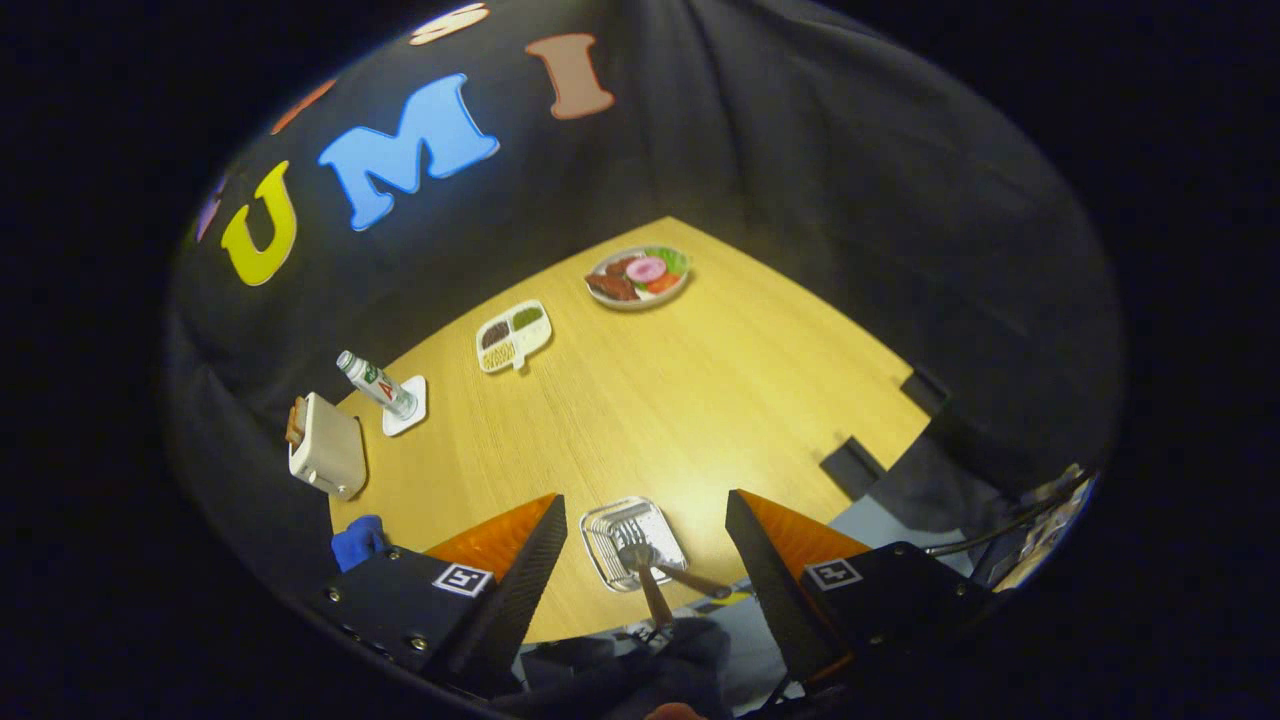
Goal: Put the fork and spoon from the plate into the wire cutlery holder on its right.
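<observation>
A small pale square plate with a ribbed look lies near the wooden table's near edge. On it rest a fork and a spoon. Their brown handles stick out over the plate's rim towards me. My gripper hangs high above the table and is open, its fingers spread wide with nothing between them. The plate shows in the gap between the two fingers, far below them. I cannot make out a wire holder.
A white toaster holding bread and a bottle on a white coaster stand at the left edge. A divided dish and a plate of food sit further back. Two black clamps grip the right edge. A blue object lies by the left finger.
</observation>
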Demonstrator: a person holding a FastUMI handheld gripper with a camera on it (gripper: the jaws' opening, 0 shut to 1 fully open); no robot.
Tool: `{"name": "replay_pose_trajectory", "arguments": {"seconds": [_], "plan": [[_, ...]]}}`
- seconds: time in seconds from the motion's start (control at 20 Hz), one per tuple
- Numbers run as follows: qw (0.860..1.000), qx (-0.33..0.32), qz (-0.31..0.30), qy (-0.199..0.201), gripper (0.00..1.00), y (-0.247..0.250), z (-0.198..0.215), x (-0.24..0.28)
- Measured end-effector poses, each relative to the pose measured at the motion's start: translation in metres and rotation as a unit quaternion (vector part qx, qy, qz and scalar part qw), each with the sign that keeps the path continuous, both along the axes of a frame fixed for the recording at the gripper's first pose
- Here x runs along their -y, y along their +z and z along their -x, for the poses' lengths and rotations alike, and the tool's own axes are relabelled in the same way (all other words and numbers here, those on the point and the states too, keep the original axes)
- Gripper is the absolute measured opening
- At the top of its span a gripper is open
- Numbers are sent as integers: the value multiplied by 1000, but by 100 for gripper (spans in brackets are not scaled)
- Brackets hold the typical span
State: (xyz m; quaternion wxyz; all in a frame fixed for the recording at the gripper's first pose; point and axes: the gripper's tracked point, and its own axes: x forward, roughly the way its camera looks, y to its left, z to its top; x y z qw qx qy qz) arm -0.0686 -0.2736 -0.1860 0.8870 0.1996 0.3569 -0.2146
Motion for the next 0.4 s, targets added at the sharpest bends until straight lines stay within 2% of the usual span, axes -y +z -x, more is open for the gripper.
{"name": "replay_pose_trajectory", "arguments": {"seconds": [0.1, 0.2, 0.4], "plan": [[997, 61, 50, 12, 98, 37, -20, 0], [986, 115, 116, 16, 98, 71, -32, 1], [947, 203, 247, 18, 98, 139, -51, -6]]}}
